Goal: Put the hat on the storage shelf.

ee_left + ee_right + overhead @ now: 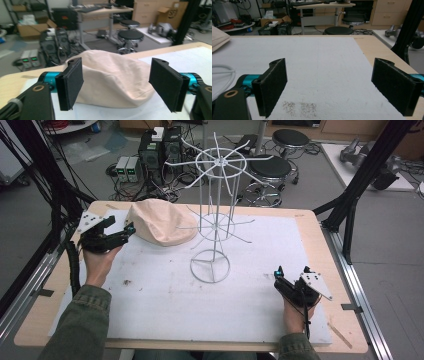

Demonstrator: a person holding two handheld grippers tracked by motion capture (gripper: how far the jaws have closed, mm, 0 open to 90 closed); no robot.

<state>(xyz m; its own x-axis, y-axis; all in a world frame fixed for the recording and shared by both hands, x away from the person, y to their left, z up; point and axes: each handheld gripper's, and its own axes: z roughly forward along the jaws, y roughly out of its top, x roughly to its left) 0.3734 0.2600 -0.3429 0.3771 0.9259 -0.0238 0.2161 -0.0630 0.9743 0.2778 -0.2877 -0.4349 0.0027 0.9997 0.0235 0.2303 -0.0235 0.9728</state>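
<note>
Left tool point(131, 229): jaws spread wide, holding nothing; it sits at the far left of the bench point(320, 232), pointing at the hat.
Hat point(161, 221): a beige cloth hat, lying on the white mat point(165, 295) just ahead of the left tool; in the left gripper view the hat point(112, 75) shows between the two jaws and a little beyond them, and I cannot tell whether they touch it.
Right tool point(292, 272): jaws wide apart, empty; it rests low at the near right of the mat, well apart from the hat.
Rack point(215, 215): a white wire stand with spoke arms, upright on the mat, between the two tools and just right of the hat.
Ahead of right tool: bare mat point(324, 62) with a small dark smudge point(300, 108) near the jaws; the rack's base ring point(222, 77) curves in at the left edge.
</note>
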